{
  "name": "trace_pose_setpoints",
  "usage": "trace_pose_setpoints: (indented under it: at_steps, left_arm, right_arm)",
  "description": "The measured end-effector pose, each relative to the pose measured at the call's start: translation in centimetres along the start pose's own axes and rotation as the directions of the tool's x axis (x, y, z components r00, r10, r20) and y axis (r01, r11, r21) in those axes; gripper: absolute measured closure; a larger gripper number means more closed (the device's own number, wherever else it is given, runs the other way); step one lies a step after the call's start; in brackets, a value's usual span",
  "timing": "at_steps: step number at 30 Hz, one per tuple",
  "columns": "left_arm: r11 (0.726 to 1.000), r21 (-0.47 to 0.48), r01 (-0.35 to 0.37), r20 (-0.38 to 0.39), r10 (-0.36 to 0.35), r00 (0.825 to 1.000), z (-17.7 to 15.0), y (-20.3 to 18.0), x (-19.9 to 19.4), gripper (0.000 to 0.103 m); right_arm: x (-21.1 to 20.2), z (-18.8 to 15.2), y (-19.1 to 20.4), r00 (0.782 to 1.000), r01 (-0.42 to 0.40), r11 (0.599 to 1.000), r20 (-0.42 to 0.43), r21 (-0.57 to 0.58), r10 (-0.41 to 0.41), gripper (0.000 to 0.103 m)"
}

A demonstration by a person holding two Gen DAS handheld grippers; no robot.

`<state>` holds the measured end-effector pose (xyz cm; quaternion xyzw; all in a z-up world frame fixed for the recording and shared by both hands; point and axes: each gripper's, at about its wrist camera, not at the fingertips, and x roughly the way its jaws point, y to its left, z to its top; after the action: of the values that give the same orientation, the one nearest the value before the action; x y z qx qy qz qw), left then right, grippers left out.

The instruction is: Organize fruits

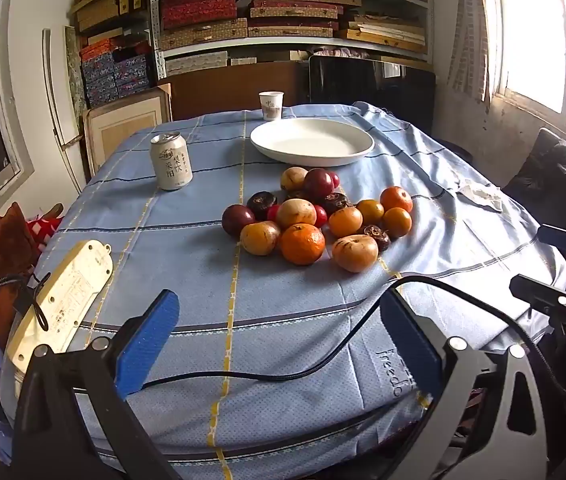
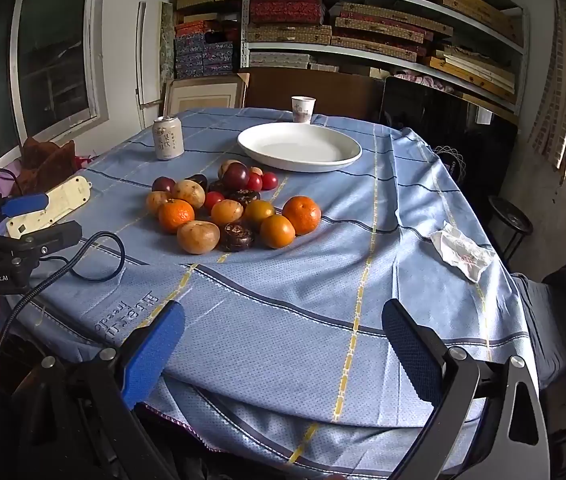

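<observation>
A pile of mixed fruit (image 1: 315, 216) lies mid-table on the blue cloth: oranges, tan round fruits, dark purple ones and small red ones. It also shows in the right wrist view (image 2: 231, 208). An empty white plate (image 1: 311, 142) stands just behind the pile, also seen in the right wrist view (image 2: 299, 146). My left gripper (image 1: 279, 340) is open and empty at the near table edge, short of the fruit. My right gripper (image 2: 283, 344) is open and empty at the near edge, to the right of the left one.
A drink can (image 1: 171, 161) stands at the left, a paper cup (image 1: 271, 105) behind the plate. A white power strip (image 1: 63, 300) and a black cable (image 1: 363, 320) lie at the near left. A crumpled tissue (image 2: 463, 250) lies at the right. Shelves fill the back wall.
</observation>
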<state>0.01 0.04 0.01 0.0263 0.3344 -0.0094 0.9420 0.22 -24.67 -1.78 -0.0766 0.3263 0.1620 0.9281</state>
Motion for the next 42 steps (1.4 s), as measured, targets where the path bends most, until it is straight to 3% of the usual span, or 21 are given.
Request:
trace_pose_setpoints:
  at_steps: [16, 42]
  left_arm:
    - [1.000, 0.003, -0.017, -0.009, 0.017, 1.000, -0.3, -1.4, 0.3, 0.004]
    - [1.000, 0.001, -0.007, -0.014, 0.007, 1.000, -0.3, 0.2, 0.5, 0.004]
  right_arm:
    - [0.1, 0.0, 0.0, 1.000, 0.002, 1.000, -0.001, -0.003, -0.002, 0.003]
    - [0.1, 0.2, 0.1, 1.000, 0.004, 1.000, -0.003, -0.005, -0.004, 0.003]
